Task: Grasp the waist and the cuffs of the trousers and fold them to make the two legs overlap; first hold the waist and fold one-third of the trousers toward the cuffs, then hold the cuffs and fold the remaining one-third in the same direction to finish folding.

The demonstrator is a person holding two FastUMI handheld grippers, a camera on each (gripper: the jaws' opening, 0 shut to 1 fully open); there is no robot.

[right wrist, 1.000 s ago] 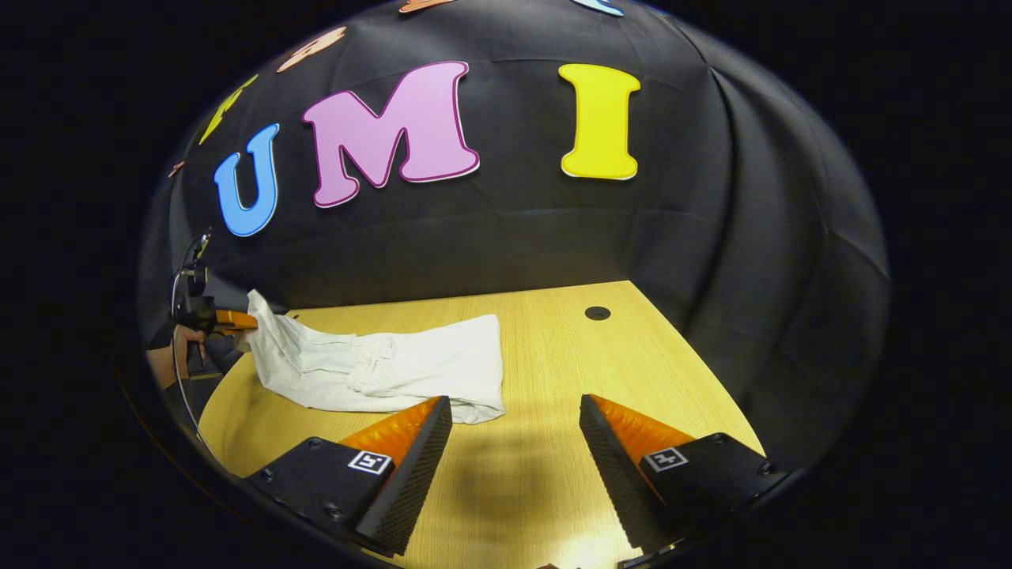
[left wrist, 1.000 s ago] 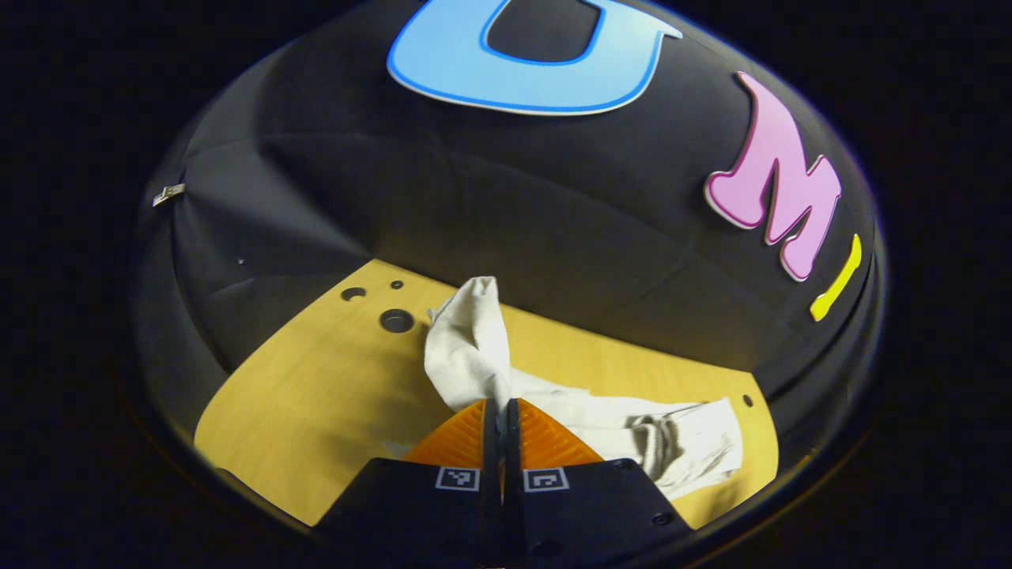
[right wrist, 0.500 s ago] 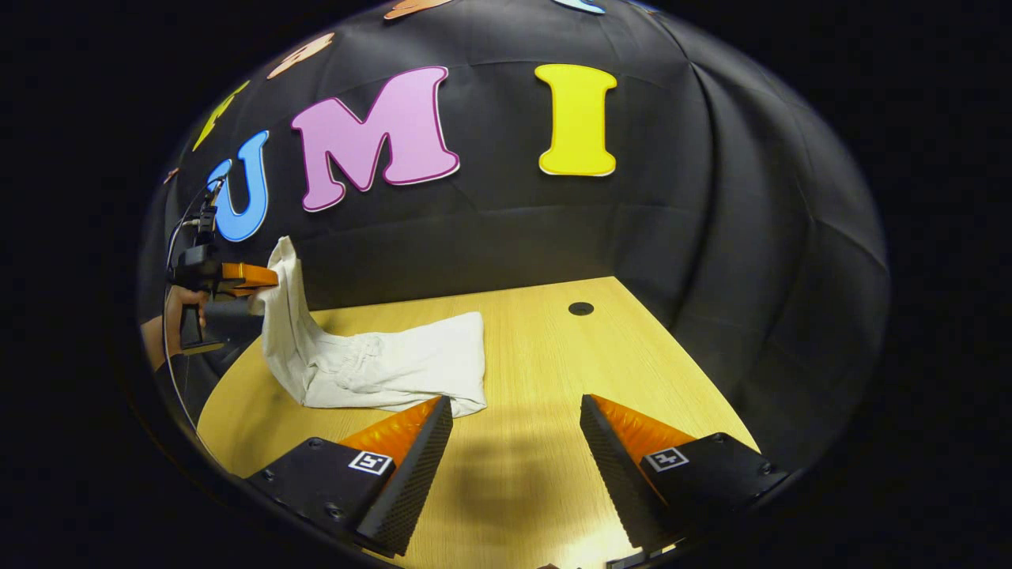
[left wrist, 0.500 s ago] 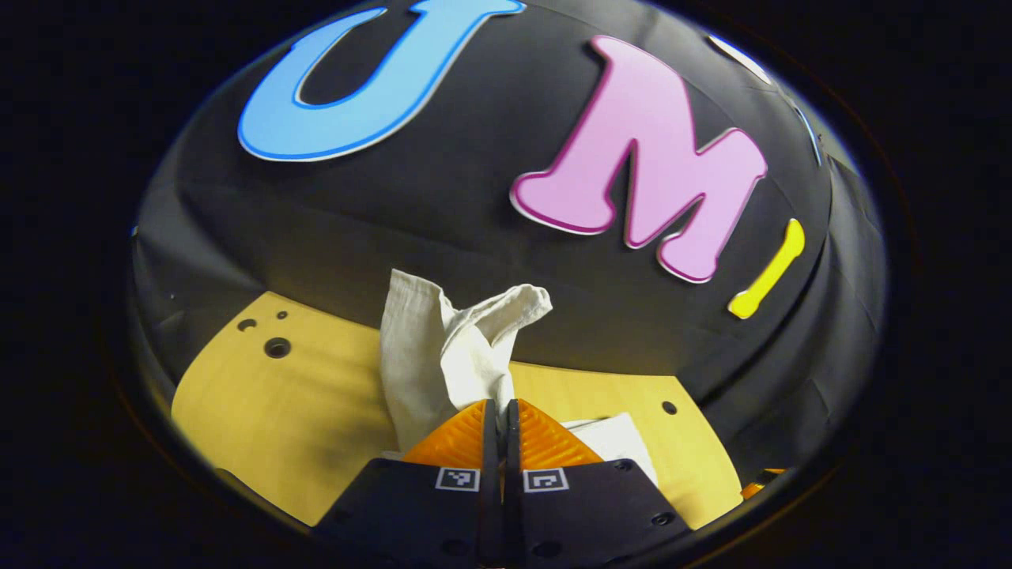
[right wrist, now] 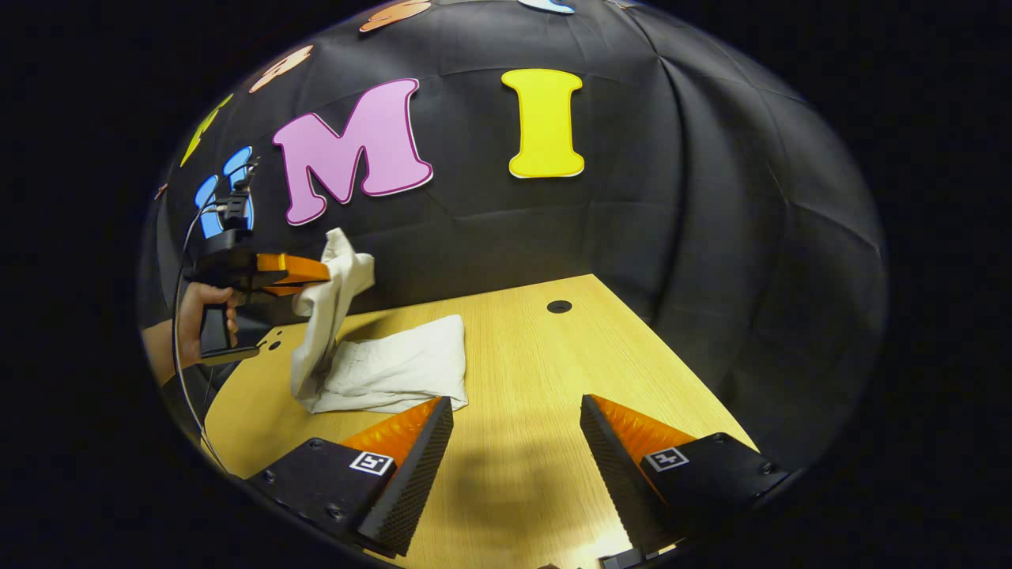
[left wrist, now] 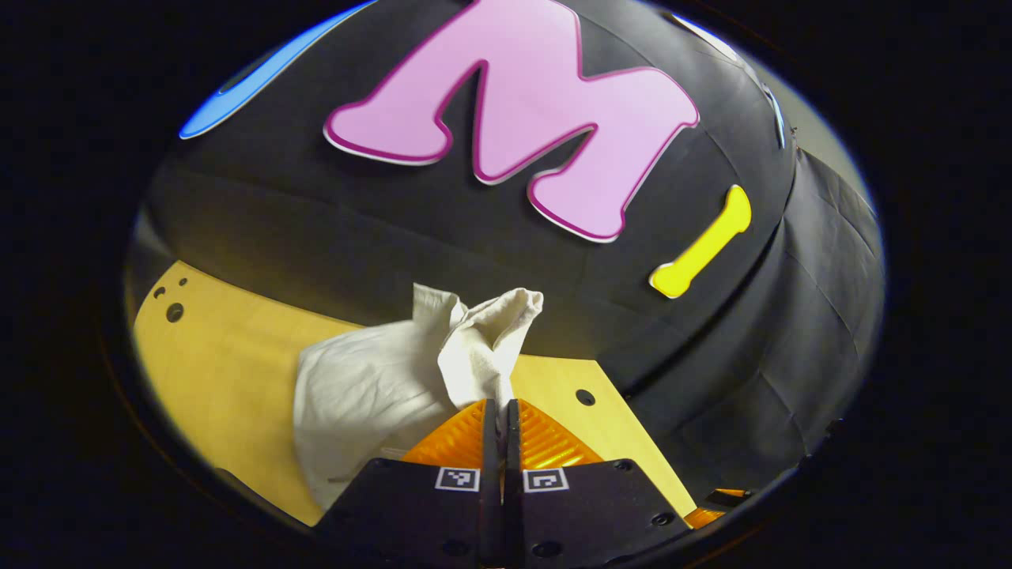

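White trousers [right wrist: 395, 367] lie near the left end of a light wooden table [right wrist: 538, 395]. Most of the cloth rests flat in a folded stack. One end rises off the table in a loose, crumpled column to the left gripper [right wrist: 316, 273], which a person's hand [right wrist: 202, 316] holds above the table's left edge. Which end is lifted, waist or cuffs, cannot be told from the bunched cloth.

In the left gripper view, the left gripper [left wrist: 500, 411] has its two fingers pressed together on a pinch of the trousers [left wrist: 379, 395]. A ruffled tuft of cloth stands up just past the fingertips, and the rest drapes down to the left onto the table [left wrist: 213, 371].

In the right gripper view, the right gripper [right wrist: 514, 427] hovers low over the bare wood near the front edge, its fingers spread wide with nothing between them. Its left finger sits close to the nearest corner of the flat cloth, without touching it.

The fold in hand appears to be one of the thirds, with the raised end due to be carried over the flat part.

The risks, as a judgement: the grip is a small pinch on bunched cloth, so a layer could slip free mid-carry. The flat stack has nothing pinning it, so a pull may drag it along the table. The crumpled end may land twisted, leaving the edges uneven
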